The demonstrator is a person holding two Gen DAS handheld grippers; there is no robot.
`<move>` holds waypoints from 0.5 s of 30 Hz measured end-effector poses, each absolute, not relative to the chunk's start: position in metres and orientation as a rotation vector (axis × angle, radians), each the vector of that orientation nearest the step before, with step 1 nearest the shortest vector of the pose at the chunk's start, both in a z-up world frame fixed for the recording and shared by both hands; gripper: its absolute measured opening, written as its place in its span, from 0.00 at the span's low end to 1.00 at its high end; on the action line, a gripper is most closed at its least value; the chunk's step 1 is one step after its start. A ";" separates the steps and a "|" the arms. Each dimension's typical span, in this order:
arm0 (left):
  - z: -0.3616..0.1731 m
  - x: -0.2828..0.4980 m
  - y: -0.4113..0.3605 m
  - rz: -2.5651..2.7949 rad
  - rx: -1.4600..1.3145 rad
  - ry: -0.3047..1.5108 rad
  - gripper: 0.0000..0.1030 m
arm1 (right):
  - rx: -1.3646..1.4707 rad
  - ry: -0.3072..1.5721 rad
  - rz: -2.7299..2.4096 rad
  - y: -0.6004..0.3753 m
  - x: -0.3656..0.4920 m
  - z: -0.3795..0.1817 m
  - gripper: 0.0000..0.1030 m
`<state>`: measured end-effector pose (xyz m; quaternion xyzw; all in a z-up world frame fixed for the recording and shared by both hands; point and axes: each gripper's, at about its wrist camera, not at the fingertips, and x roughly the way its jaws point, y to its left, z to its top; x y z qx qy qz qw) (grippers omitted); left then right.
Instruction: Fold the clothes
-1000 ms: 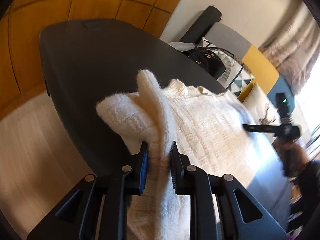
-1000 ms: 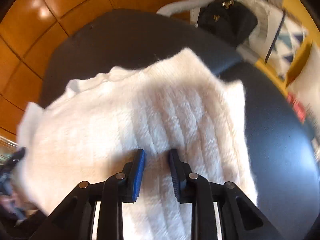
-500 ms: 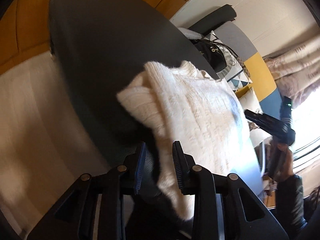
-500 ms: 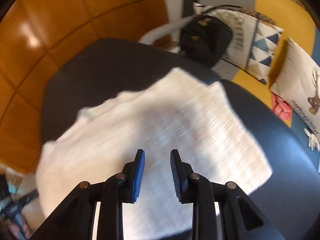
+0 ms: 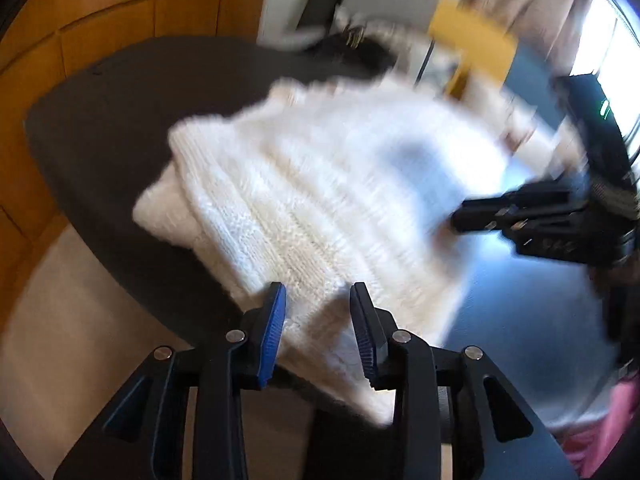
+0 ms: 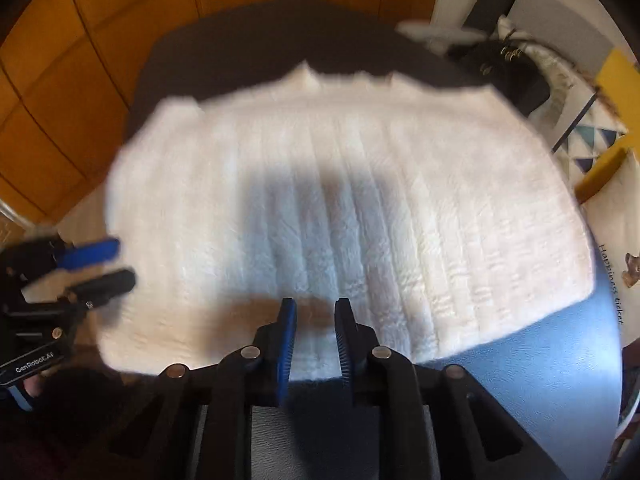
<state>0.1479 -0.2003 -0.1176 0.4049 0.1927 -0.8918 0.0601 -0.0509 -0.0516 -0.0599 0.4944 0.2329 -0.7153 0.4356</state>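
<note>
Sleeve released since a second ago: left tool [image 5: 318, 330] opening, empty; right tool [image 6: 315, 336] closing on nothing. Sweater [image 6: 360, 216] lies mid-counter [image 6: 240, 44], sleeve folded in. Next, probably: grip hem, fold.

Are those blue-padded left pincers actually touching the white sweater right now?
Cannot tell. In the left wrist view the left gripper is opening with the sweater between its pads; gaps seem to show on both sides, but blur hides any contact.
</note>
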 end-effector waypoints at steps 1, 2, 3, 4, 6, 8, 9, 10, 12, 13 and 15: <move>-0.118 0.151 -0.203 -2.707 1.236 0.609 0.35 | 1.214 0.509 -1.731 -0.050 -0.044 -0.051 0.25; -0.117 0.156 -0.211 -2.701 1.223 0.652 0.35 | 1.203 0.467 -1.678 -0.049 -0.034 -0.047 0.30; -0.118 0.159 -0.221 -2.695 1.211 0.721 0.35 | 1.193 0.428 -1.628 -0.049 -0.023 -0.043 0.31; -0.120 0.164 -0.232 -2.683 1.204 0.813 0.35 | 1.194 0.410 -1.594 -0.051 -0.011 -0.045 0.31; -0.130 0.176 -0.256 -2.640 1.180 1.024 0.35 | 1.206 0.355 -1.552 -0.053 0.007 -0.051 0.31; -0.143 0.190 -0.274 -2.611 1.150 1.241 0.35 | 1.156 0.386 -1.642 -0.057 0.026 -0.054 0.31; -0.151 0.196 -0.279 -2.594 1.135 1.370 0.35 | 1.142 0.385 -1.676 -0.061 0.032 -0.056 0.31; -0.158 0.199 -0.284 -2.567 1.115 1.480 0.35 | 1.129 0.383 -1.705 -0.065 0.039 -0.057 0.32; -0.165 0.207 -0.291 -2.528 1.059 1.566 0.35 | 1.088 0.399 -1.733 -0.074 0.054 -0.059 0.33; -0.166 0.211 -0.293 -2.523 1.043 1.568 0.35 | 1.066 0.448 -1.768 -0.082 0.064 -0.063 0.34; -0.167 0.216 -0.296 -2.532 1.041 1.542 0.35 | 1.019 0.577 -1.844 -0.100 0.079 -0.071 0.34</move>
